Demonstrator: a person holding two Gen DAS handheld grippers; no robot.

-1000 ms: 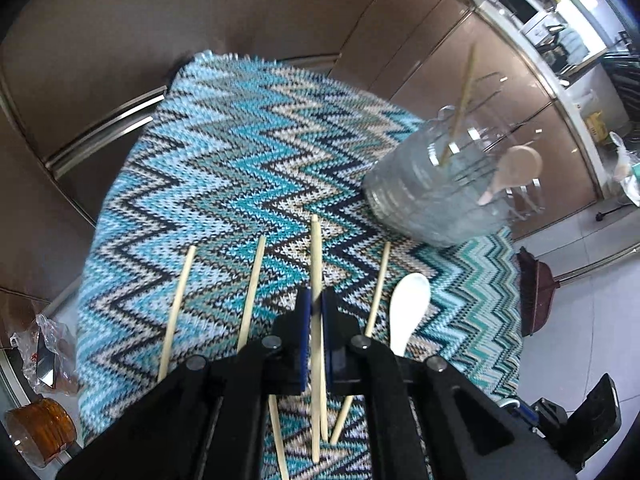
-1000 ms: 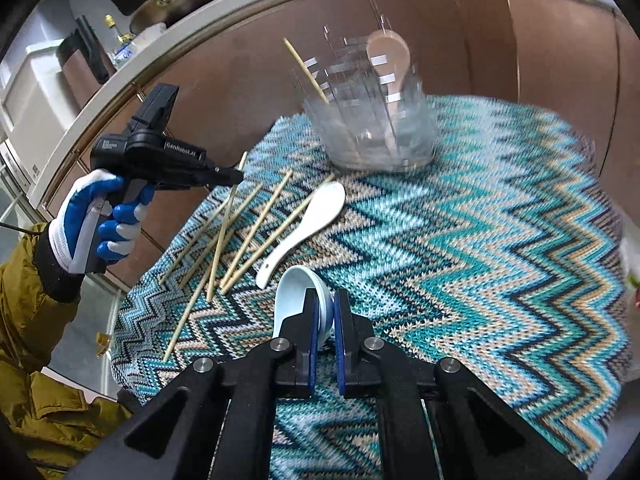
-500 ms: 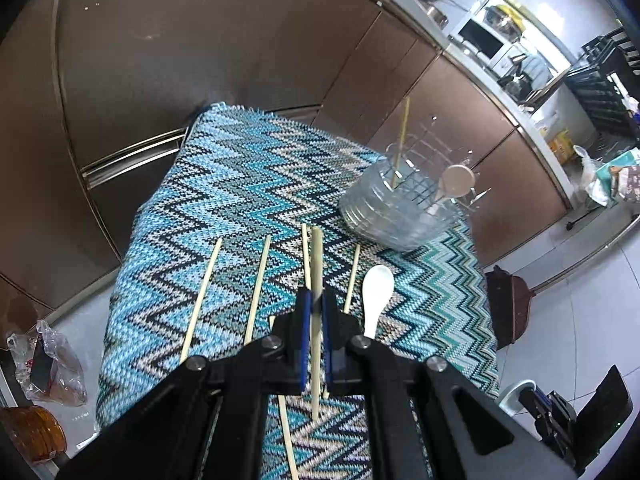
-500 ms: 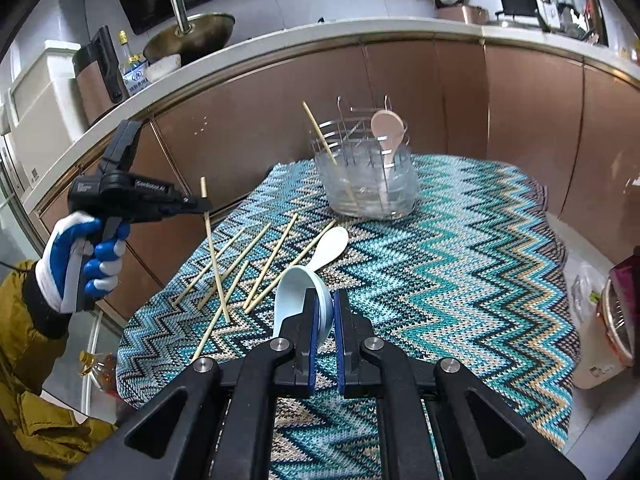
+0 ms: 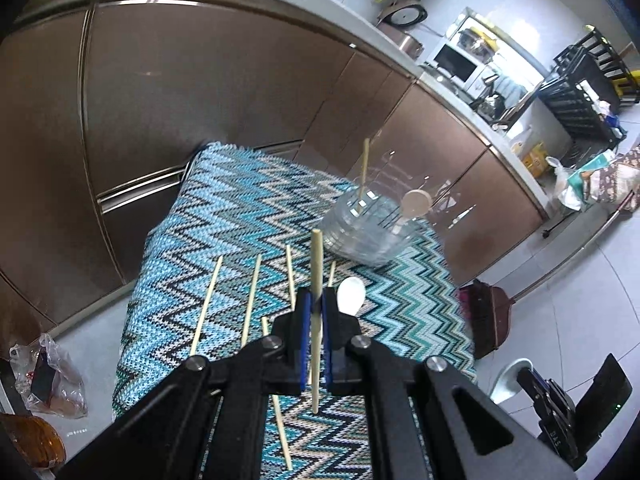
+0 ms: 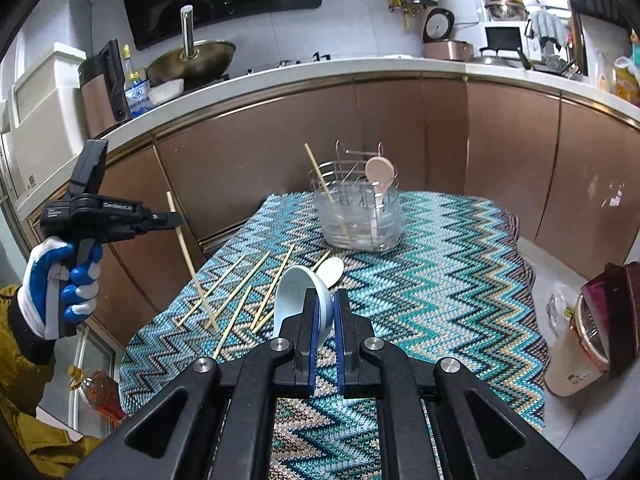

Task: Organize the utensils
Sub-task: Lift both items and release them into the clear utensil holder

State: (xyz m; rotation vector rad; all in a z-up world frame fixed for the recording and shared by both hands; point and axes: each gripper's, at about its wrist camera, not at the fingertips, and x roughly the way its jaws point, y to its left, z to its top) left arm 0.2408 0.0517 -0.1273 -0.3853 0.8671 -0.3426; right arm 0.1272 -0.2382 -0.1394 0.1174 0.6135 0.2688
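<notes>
Pale bamboo: one chopstick (image 5: 315,304) is clamped upright between the narrow jaws of the left gripper (image 5: 315,312), now lifted clear of the zigzag cloth (image 5: 224,216) it lay on a second ago. The right gripper (image 6: 324,312), jaws likewise nearly closed, has raised a light blue spoon (image 6: 298,300) by its rim. Both pieces appear ready for transfer. Loose chopsticks (image 6: 236,280) and a white spoon (image 6: 332,270) remain on the worktop, near its left edge. Beyond, the clear utensil holder (image 6: 358,216) stands unobstructed, holding one chopstick and a pink spoon (image 6: 379,176); approach from above appears open.
</notes>
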